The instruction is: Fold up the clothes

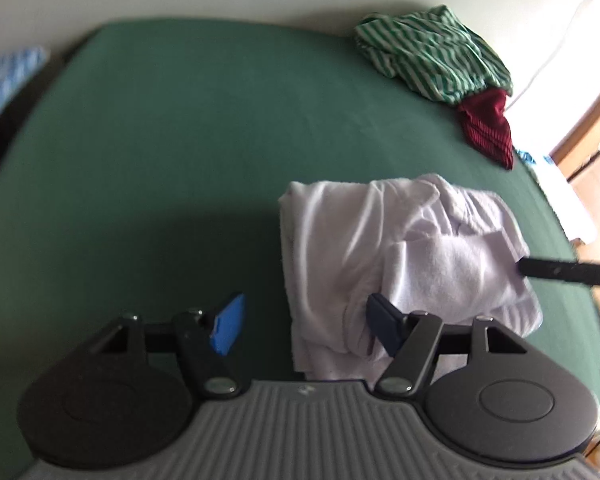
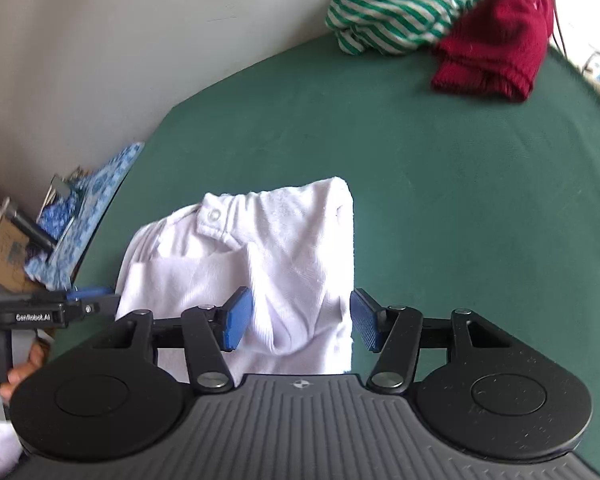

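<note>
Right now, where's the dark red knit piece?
The dark red knit piece lies at the far right of the green bed cover, tucked against the green striped garment, well beyond the white garment.

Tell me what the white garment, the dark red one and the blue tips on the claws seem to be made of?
The white garment looks like soft matte cotton: fine ribbing, limp folds. The dark red one looks like chunky ribbed knit, possibly wool or acrylic. The blue tips seem to be grippy rubber or plastic, with a dotted texture.
</note>
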Demonstrator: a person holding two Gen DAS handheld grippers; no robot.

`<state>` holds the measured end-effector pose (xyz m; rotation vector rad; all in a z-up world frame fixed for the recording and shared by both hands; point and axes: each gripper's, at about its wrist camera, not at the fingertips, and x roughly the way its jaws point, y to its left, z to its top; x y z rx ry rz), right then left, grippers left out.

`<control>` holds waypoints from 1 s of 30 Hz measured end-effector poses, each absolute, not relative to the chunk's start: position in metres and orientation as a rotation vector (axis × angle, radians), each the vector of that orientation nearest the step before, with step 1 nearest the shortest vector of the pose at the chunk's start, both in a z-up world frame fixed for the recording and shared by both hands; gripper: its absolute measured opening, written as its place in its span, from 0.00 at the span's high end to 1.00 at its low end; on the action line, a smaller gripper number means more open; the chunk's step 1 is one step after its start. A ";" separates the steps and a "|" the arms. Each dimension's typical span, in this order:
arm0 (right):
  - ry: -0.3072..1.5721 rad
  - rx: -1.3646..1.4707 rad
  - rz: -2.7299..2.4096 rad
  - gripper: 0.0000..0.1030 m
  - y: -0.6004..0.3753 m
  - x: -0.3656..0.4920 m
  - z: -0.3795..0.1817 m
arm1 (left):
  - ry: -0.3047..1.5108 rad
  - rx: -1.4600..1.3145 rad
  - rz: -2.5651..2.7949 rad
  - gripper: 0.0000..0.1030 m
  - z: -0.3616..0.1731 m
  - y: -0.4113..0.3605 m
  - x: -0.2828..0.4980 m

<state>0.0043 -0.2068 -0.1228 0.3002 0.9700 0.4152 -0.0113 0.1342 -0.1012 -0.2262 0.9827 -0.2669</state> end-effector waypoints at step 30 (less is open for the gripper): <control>0.928 0.368 0.482 0.46 -0.209 0.019 -0.135 | 0.965 -0.562 -0.459 0.02 -0.107 0.140 -0.013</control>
